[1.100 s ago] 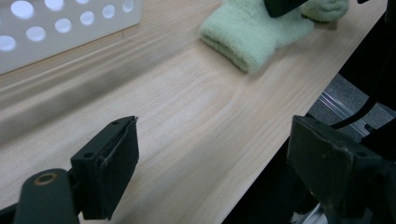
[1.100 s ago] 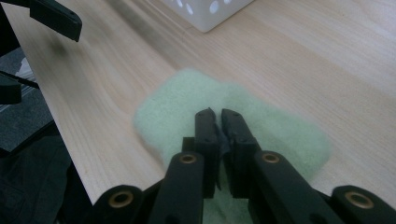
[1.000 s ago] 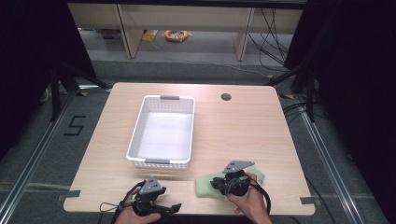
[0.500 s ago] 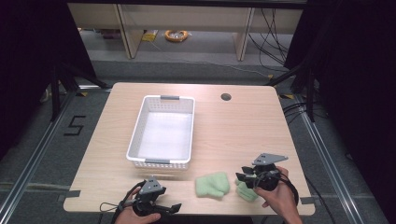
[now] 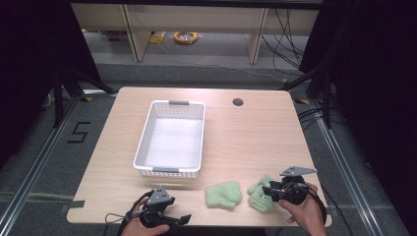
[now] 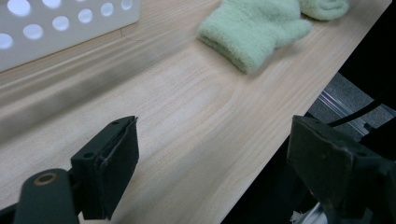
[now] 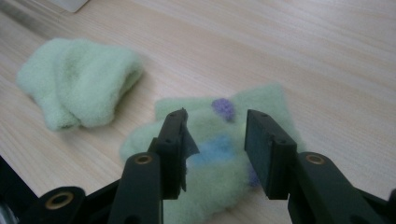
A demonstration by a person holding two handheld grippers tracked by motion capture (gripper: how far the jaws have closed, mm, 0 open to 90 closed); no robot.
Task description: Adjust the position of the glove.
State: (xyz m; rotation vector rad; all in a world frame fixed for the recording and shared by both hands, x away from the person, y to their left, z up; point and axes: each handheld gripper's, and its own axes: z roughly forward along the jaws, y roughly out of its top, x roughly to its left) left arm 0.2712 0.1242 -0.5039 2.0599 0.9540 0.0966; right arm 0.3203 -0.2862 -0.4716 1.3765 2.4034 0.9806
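Observation:
Two pale green fuzzy socks lie near the table's front edge. The plain sock (image 5: 223, 194) (image 6: 252, 32) (image 7: 79, 88) sits to the left. The sock with blue and purple dots (image 5: 259, 195) (image 7: 219, 140) (image 6: 324, 7) lies just to its right. My right gripper (image 5: 266, 190) (image 7: 215, 119) hovers low over the dotted sock. Its jaws have just been opening and now stand apart, with the sock under the gap and the pads off it. My left gripper (image 5: 181, 220) (image 6: 212, 128) rests open at the front edge, holding nothing.
A white perforated basket (image 5: 142, 142) (image 6: 56, 23) stands left of centre, nothing inside it. A round cable hole (image 5: 238, 102) is in the table's far side. The front table edge runs right under the left gripper's jaws.
The right gripper has moved to the right, and the dotted sock came with it, away from the plain sock. Its jaws have spread apart. The left gripper has stayed put.

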